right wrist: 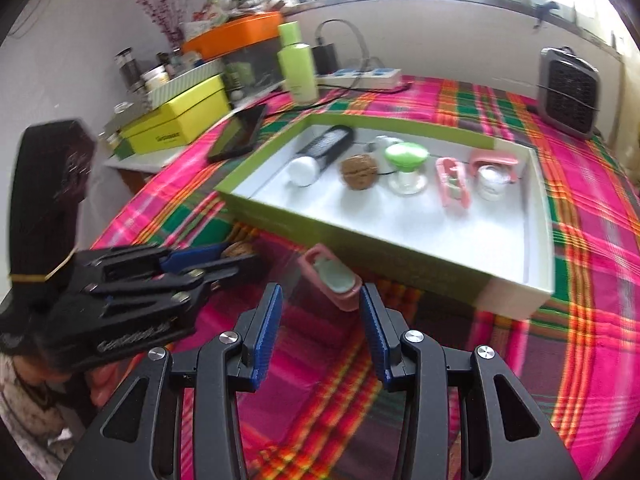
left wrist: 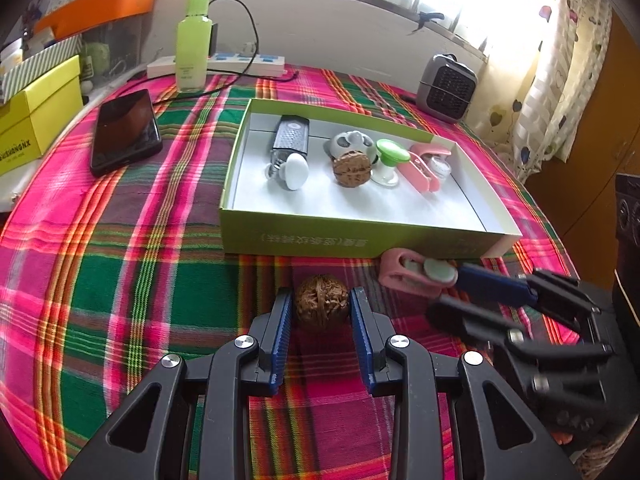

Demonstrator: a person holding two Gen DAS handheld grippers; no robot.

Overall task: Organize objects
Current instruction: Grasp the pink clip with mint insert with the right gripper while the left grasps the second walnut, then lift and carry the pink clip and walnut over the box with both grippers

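Note:
A brown walnut [left wrist: 322, 303] lies on the plaid cloth in front of the green box [left wrist: 360, 240]. My left gripper [left wrist: 322, 300] is open with its blue pads on either side of the walnut, a small gap on each side. A pink clip with a pale green disc [right wrist: 334, 280] lies by the box's front wall. My right gripper [right wrist: 321, 300] is open, its tips reaching the clip's near end. The box holds a second walnut [left wrist: 351, 168], a black grater [left wrist: 290, 138], a white knob [left wrist: 295, 171], a green-topped stand [left wrist: 390, 162] and another pink clip [left wrist: 422, 170].
A black phone [left wrist: 125, 130], a green bottle [left wrist: 195, 42], a white power strip [left wrist: 224, 64] and a grey heater [left wrist: 446, 88] sit around the box. Yellow and orange boxes [left wrist: 36, 120] stand at the left. The right gripper also shows in the left wrist view [left wrist: 448, 292].

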